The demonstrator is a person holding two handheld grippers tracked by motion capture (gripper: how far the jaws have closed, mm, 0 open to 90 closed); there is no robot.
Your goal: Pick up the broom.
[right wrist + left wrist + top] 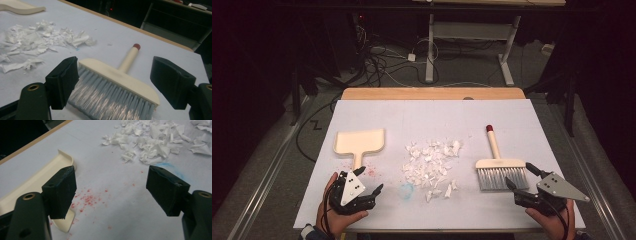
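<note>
White paper scraps [430, 165] lie heaped at the middle of the table [512, 115], and we see them between the two tools that our grippers approach. To the right of the heap lies the hand brush [499, 167], flat on the sheet, its grey bristles toward the near edge and its pale handle with the red tip pointing to the far side. Our right gripper [519, 176] sits just near of the bristles; in the right gripper view its jaws stand wide apart on either side of the brush head, and we cannot tell whether the left one touches the bristles. It grips nothing.

To the left of the heap lies the cream dustpan [360, 141], its tray toward the far side and its short handle pointing near. Our left gripper [368, 180] hovers at the near end of that handle, jaws spread wide and empty; in the left gripper view one jaw stands over the handle's end, the other over bare sheet.

Red specks [87, 198] dot the sheet just beside the dustpan handle, and a faint blue smear [406, 189] marks it at the near left edge of the scraps.
</note>
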